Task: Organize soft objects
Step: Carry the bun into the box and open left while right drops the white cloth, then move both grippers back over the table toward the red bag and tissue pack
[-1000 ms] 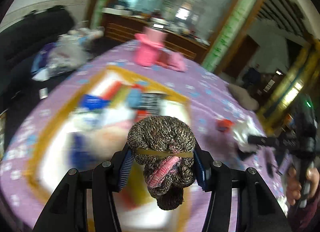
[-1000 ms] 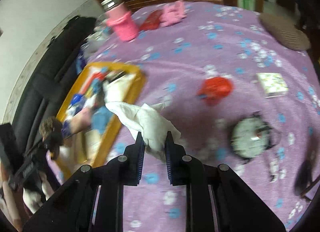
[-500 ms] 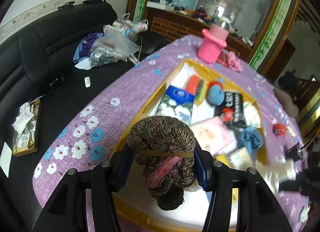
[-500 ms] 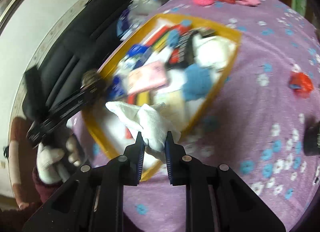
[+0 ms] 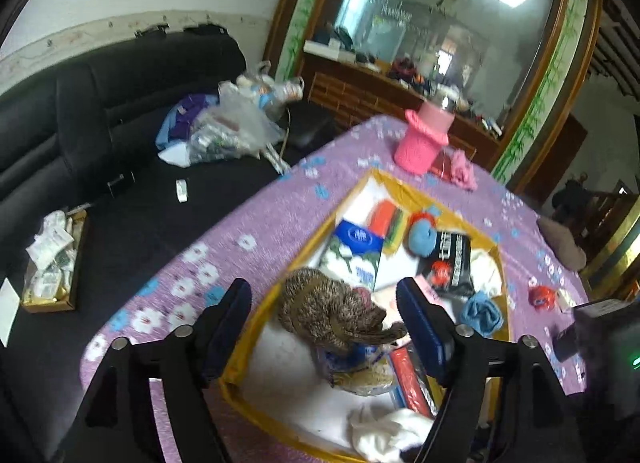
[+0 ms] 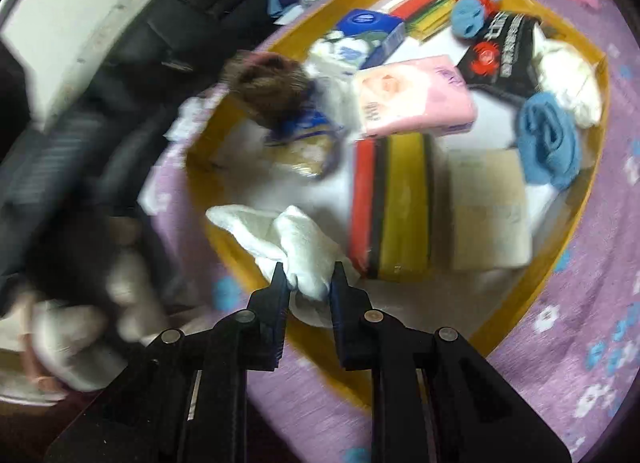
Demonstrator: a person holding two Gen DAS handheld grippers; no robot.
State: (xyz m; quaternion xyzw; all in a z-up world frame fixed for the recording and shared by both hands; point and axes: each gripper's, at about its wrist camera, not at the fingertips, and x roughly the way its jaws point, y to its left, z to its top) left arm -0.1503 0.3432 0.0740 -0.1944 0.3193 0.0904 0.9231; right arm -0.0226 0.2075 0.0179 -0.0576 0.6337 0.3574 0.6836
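Observation:
A yellow-rimmed tray [image 5: 256,339] on the purple table holds several soft packs and cloths. My left gripper [image 5: 324,327] is open above its near corner, and the brown knitted bundle [image 5: 332,315] lies in the tray between the fingers, free of them. It also shows in the right wrist view [image 6: 268,87]. My right gripper [image 6: 308,279] is shut on a white cloth [image 6: 280,239], holding it over the tray's near edge [image 6: 516,315]. The white cloth also shows low in the left wrist view [image 5: 388,435].
In the tray lie a pink tissue pack [image 6: 412,99], red-and-yellow sponges [image 6: 396,203], blue cloths [image 6: 548,139] and a black pack [image 6: 500,51]. A pink knitted cup [image 5: 424,139] stands at the table's far end. A black sofa [image 5: 80,111] with bags lies to the left.
My left gripper has opened and let the brown knitted bundle drop into the tray. My right gripper has carried the white cloth from the table to over the tray's near edge.

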